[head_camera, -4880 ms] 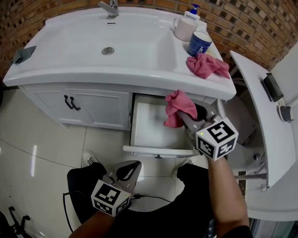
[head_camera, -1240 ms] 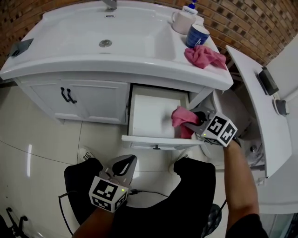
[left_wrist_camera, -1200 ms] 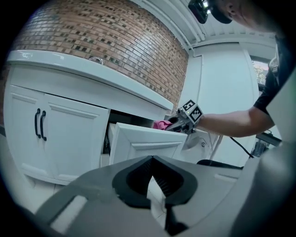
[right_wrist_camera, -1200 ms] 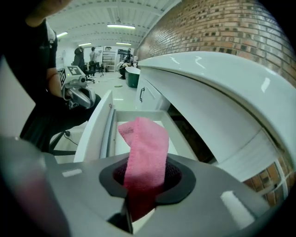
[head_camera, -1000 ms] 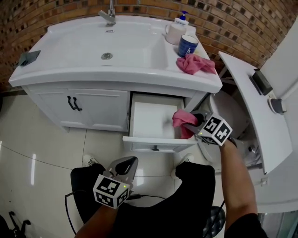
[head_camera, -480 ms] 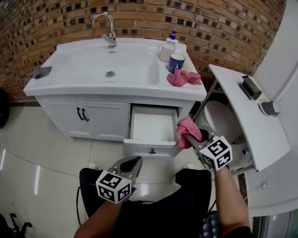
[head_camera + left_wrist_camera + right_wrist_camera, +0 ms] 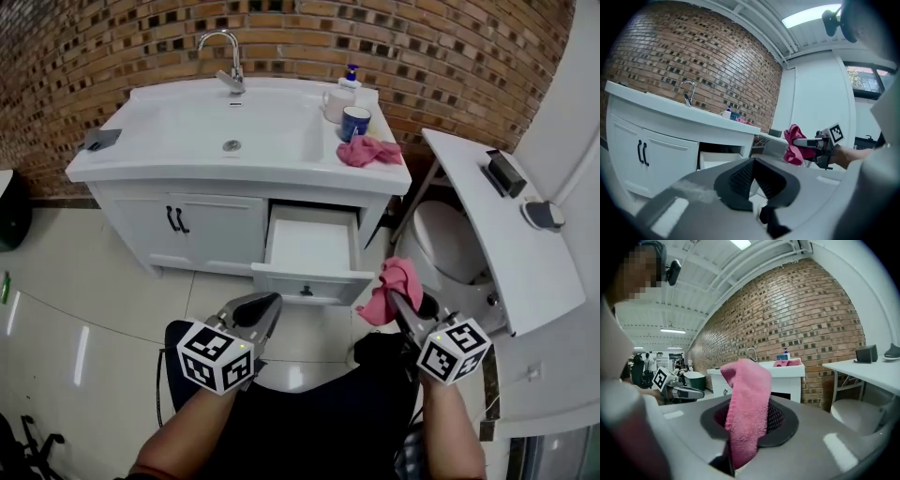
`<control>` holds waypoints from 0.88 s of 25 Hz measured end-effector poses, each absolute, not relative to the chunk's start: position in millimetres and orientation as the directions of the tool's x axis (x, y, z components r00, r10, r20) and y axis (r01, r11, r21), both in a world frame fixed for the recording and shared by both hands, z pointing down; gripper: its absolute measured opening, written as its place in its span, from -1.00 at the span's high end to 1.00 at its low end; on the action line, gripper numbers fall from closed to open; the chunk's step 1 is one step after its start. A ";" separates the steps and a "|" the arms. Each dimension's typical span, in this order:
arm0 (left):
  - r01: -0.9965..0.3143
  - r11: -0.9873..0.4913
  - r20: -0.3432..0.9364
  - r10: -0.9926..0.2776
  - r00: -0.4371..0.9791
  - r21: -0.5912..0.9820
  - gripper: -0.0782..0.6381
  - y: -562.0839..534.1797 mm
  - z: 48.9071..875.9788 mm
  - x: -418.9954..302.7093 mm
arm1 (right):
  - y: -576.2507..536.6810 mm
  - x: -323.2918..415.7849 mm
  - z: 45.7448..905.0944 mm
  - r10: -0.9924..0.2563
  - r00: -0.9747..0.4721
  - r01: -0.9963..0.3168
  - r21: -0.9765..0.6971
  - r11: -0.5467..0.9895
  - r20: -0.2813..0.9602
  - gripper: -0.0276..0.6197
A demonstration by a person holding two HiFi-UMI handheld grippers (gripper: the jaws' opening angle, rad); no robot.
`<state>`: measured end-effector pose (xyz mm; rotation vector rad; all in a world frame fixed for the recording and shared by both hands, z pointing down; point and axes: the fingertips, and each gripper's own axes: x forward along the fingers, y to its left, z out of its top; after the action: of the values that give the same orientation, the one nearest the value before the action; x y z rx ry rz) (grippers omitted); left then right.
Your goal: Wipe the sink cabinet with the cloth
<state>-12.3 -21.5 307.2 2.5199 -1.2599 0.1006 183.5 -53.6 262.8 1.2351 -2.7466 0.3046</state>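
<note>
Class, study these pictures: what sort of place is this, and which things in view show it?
Most likely a bathroom. A white sink cabinet with a tap stands against a brick wall, what looks like a toilet sits beside it, and a soap pump stands by the basin.

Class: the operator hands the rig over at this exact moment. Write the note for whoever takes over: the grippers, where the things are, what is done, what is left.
Left gripper: jaws together, empty, held low in front of the person.
Right gripper: shut on the pink cloth, in the air to the right of the drawer, touching no part of the sink cabinet.
The drawer is pulled out. A second pink cloth lies on the countertop beside the blue mug.
Done: the cloth is in hand. How much has been wiped cannot be told.
Left: bring the cloth to the cabinet and wipe, then probably push the drawer shut.
</note>
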 end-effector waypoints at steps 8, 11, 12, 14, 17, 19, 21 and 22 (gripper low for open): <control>-0.787 -0.571 0.165 -0.774 0.611 0.233 0.77 2.1 289.2 -16.8 | 3.1 169.0 258.0 -0.722 -0.672 -0.741 -0.145 0.656 0.165 0.63; -0.791 -0.564 0.144 -0.785 0.603 0.237 0.77 9.7 283.4 -26.6 | 24.2 165.3 259.9 -0.717 -0.681 -0.732 -0.172 0.660 0.147 0.63; -0.794 -0.561 0.142 -0.788 0.599 0.235 0.77 12.4 283.0 -29.3 | 30.2 164.2 261.6 -0.715 -0.683 -0.730 -0.176 0.661 0.147 0.63; -0.798 -0.560 0.145 -0.790 0.595 0.223 0.77 17.2 284.2 -31.3 | 39.4 164.7 266.5 -0.712 -0.684 -0.729 -0.181 0.660 0.158 0.63; -0.800 -0.562 0.151 -0.790 0.594 0.207 0.77 20.8 289.2 -30.4 | 47.5 168.1 275.9 -0.713 -0.677 -0.736 -0.187 0.651 0.180 0.63; -0.800 -0.563 0.154 -0.789 0.595 0.209 0.77 19.8 291.2 -30.8 | 48.5 167.1 279.4 -0.718 -0.671 -0.742 -0.181 0.646 0.186 0.63; -0.799 -0.563 0.156 -0.787 0.597 0.213 0.77 19.2 290.9 -30.5 | 48.3 164.6 279.7 -0.715 -0.672 -0.740 -0.179 0.648 0.190 0.64; -0.798 -0.564 0.157 -0.786 0.597 0.213 0.77 19.2 290.3 -30.1 | 48.0 163.8 279.8 -0.713 -0.674 -0.739 -0.180 0.649 0.192 0.64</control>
<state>-30.1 19.2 290.3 2.5659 -1.3009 0.0639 163.8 48.0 279.8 1.2179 -2.7575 0.3712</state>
